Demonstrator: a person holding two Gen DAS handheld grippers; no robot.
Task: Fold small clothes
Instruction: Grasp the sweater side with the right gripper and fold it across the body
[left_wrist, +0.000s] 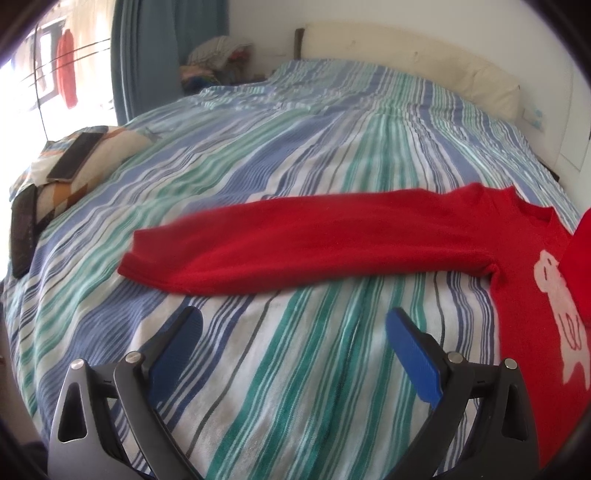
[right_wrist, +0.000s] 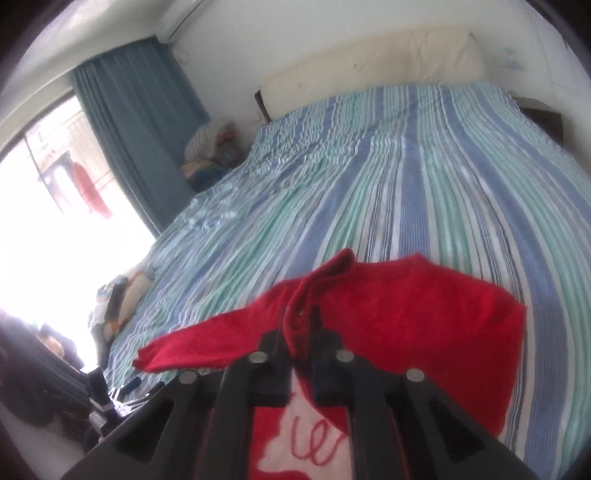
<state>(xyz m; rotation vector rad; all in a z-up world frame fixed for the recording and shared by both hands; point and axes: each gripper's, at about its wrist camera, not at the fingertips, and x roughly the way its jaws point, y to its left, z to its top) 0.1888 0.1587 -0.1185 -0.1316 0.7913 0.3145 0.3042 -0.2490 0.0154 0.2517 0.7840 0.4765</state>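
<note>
The red sweater (left_wrist: 332, 240) lies on the striped bed (left_wrist: 295, 147), one sleeve stretched out. The left gripper (left_wrist: 293, 328) hovers wide apart, empty; the right gripper (right_wrist: 299, 325) pinches a sweater fold.

The striped bed (left_wrist: 295, 155) lies bare and passable beyond the red sweater (left_wrist: 332, 240). 2 phones (left_wrist: 75, 157) on a pillow (left_wrist: 110, 147) block its left edge.
</note>
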